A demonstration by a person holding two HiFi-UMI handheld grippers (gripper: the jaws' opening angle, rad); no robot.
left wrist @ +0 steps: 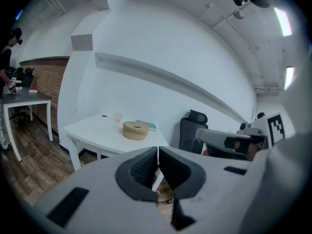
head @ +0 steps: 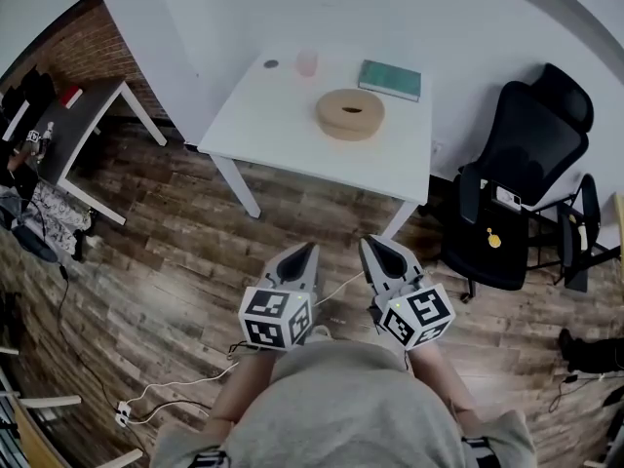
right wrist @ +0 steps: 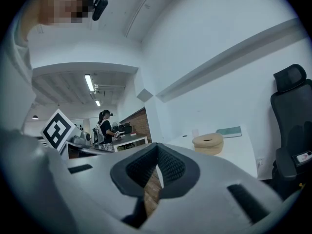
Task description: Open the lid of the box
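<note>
Box [head: 350, 114], round, tan, closed, sits on white table [head: 273, 125], well ahead of both grippers, roughly in line with the gap between them. On left gripper [head: 308, 250] jaws fully together, nothing between them; right gripper [head: 370, 243] same, closed and empty. Both held low, side by side, just in front of person's grey top [head: 341, 408], over wood floor [head: 175, 252], tips pointing toward the table, touching nothing. Beyond the box from the grippers: green book [head: 390, 79], pale cup [head: 307, 62], small dark disc [head: 270, 64]. Black chair [head: 517, 178] ahead and right of right gripper, beside the table.
</note>
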